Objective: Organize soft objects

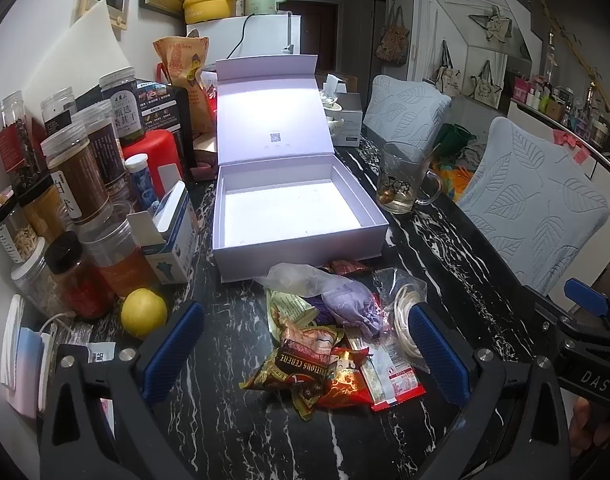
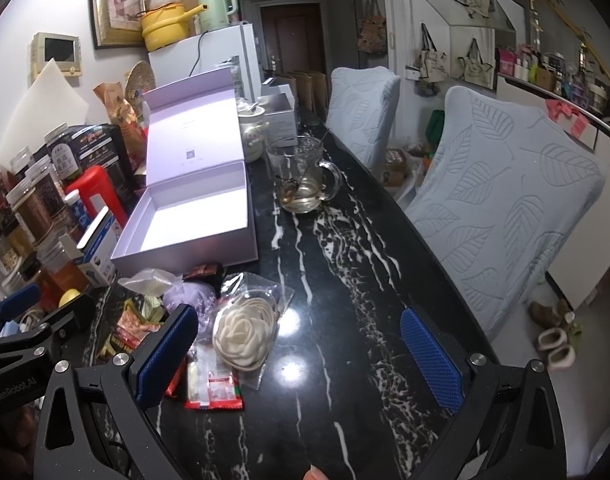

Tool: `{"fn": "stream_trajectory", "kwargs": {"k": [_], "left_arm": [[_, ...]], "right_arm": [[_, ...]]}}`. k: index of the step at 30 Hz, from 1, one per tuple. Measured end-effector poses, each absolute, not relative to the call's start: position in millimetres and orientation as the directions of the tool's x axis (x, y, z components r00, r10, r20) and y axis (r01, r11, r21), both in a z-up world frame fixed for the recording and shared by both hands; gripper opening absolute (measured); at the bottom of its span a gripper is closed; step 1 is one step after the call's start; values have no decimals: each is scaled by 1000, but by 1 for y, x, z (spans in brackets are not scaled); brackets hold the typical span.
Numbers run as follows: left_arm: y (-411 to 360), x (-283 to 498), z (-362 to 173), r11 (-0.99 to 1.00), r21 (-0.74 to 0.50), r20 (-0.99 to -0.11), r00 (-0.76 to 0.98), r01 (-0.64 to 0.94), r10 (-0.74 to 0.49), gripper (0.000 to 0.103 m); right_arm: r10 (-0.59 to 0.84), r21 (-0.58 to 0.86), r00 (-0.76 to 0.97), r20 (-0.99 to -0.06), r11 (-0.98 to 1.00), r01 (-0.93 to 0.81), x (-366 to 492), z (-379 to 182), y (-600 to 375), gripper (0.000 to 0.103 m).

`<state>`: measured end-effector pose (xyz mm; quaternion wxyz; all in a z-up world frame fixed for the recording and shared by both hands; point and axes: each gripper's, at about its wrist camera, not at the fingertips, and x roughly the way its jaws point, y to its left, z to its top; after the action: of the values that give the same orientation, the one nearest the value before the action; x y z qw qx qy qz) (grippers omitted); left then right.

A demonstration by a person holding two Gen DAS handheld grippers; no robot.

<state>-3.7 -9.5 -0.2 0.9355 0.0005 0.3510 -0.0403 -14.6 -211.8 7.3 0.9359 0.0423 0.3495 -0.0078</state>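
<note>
Both claws spread, empty: left gripper, right gripper. Lavender pouch looks soft, light; you'd pinch its bunched middle. White box open, empty.

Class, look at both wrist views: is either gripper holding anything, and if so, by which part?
Nothing is held. The left gripper and right gripper both have their jaws open and empty, above the pile of soft packets on the table.

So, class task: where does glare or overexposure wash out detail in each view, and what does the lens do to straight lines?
Left wrist view: the white box floor and raised lid blow out to near white. Right wrist view: bright lamp spots glare on the black marble table, and the box interior is also washed out. Both views: fisheye curvature bends edges, with dark vignetted corners.
</note>
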Motion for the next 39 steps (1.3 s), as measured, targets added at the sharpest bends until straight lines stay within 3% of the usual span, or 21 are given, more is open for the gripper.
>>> {"fn": "stream_trajectory", "kwargs": {"k": [19,39], "left_arm": [[-5,-26,-3,996,-50,-663,744,69,-84,103],[17,-23,-45,996,-86,-753,653,21,-79,103]], "right_arm": [[26,82,760,-649,996,36,-27,6,-213,103],[135,158,720,-680,987,-36,-46,-36,-205,103]]}}
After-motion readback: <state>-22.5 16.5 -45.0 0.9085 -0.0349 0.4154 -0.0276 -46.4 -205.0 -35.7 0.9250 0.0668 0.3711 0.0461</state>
